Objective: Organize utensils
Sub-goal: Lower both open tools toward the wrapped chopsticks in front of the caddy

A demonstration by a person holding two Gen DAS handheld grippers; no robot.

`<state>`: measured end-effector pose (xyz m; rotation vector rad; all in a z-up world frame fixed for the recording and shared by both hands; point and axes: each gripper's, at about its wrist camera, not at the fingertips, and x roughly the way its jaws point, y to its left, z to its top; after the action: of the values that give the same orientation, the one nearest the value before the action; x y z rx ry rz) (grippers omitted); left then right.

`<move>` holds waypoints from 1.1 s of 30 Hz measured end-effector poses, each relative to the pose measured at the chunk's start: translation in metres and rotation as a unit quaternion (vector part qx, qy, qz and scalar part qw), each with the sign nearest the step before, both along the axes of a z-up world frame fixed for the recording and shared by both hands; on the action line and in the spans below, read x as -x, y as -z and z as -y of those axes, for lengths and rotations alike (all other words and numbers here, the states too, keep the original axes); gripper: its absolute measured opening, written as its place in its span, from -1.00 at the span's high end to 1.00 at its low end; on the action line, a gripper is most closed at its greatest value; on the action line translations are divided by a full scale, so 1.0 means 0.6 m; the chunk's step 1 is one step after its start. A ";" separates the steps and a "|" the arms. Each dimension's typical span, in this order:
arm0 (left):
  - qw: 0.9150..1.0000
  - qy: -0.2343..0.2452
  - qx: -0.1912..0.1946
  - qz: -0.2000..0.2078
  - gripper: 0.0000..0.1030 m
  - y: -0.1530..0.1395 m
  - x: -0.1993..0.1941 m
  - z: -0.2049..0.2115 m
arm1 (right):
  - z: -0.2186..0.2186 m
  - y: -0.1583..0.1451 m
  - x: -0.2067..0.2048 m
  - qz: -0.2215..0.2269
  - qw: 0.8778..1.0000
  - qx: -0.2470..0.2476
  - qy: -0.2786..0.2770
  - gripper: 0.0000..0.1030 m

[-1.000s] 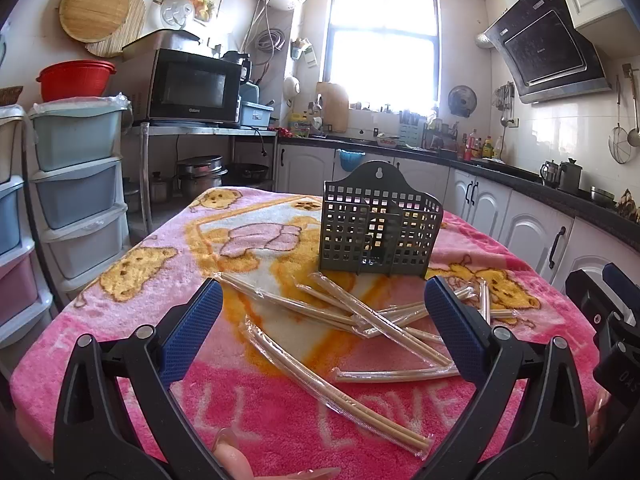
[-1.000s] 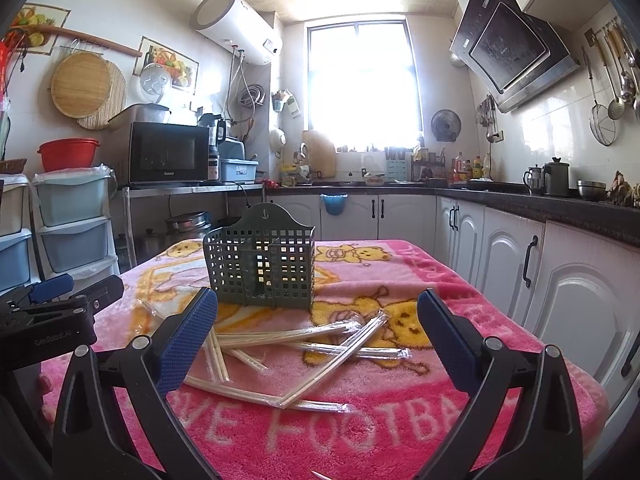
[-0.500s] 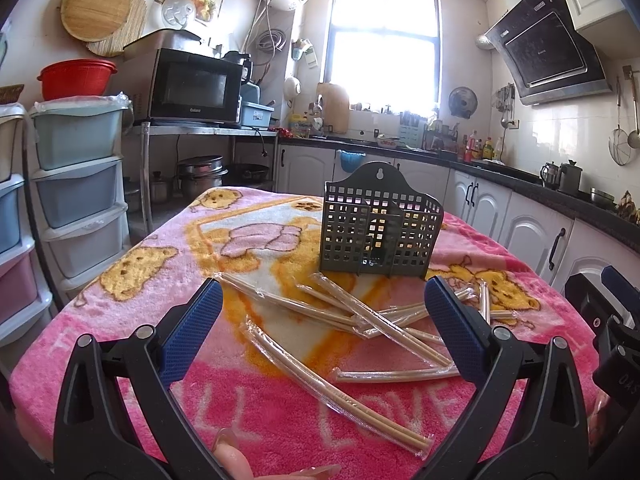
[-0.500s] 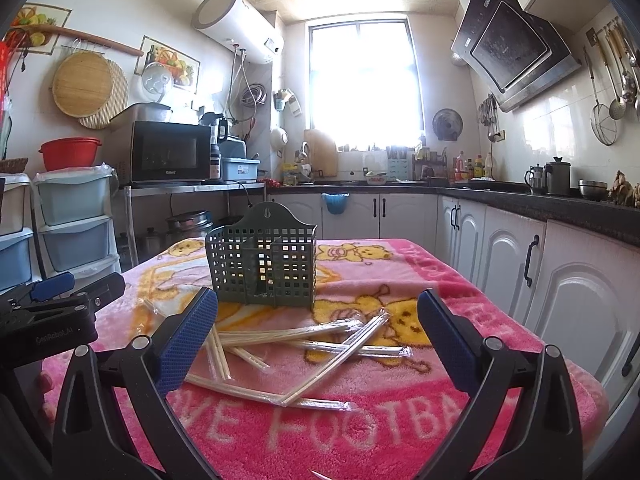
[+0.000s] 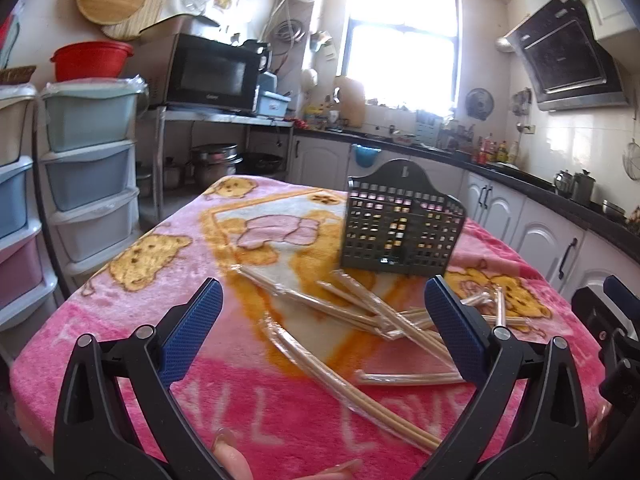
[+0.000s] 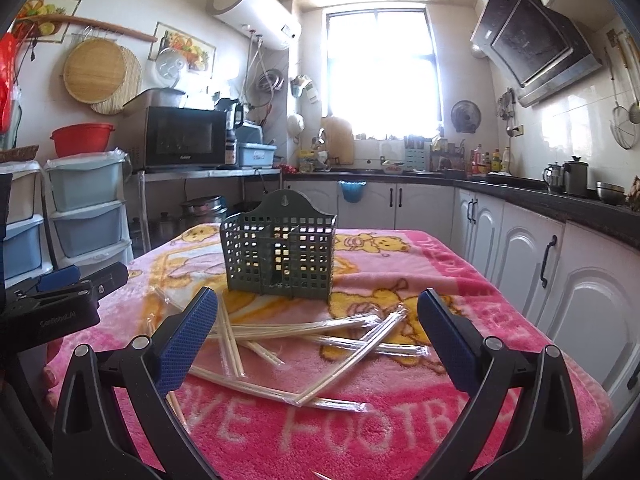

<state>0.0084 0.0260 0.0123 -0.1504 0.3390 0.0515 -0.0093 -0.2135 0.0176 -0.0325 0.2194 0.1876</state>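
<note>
While your left tool and right tool gaped wide, plastic-wrapped wooden chopsticks sprawled before the dark perforated plastic holder; the pink blanket-covered counter stayed roomy rightward.

A table draped in a pink cartoon-bear blanket carries everything. A dark green perforated utensil basket stands upright near its middle. Just in front of the basket, plastic-wrapped chopstick pairs lie scattered and crossing on the blanket, some overlapping, one pair nearer the front edge.
</note>
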 end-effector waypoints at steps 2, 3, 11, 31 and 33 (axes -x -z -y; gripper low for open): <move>1.000 -0.006 0.004 -0.007 -0.81 0.002 -0.005 -0.010 | -0.007 -0.003 -0.011 -0.006 1.000 0.008 -0.011 -0.88; 1.000 -0.009 0.006 -0.012 -0.81 0.003 -0.008 -0.015 | -0.010 -0.006 -0.017 -0.009 1.000 0.010 -0.016 -0.88; 0.998 -0.020 0.030 -0.044 -0.81 0.006 -0.036 -0.056 | -0.022 -0.024 -0.077 -0.043 0.998 0.007 -0.042 -0.88; 0.980 0.034 0.048 -0.191 -0.80 0.067 -0.162 -0.063 | 0.078 0.011 -0.245 -0.180 0.983 -0.011 0.033 -0.88; 0.975 0.030 0.053 -0.212 -0.77 0.078 -0.173 -0.069 | 0.092 0.016 -0.264 -0.197 0.980 -0.010 0.042 -0.86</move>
<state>0.1122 0.0672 -0.0345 -0.2345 0.7745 0.0048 0.1493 -0.2686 0.0079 0.0354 0.6129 0.1109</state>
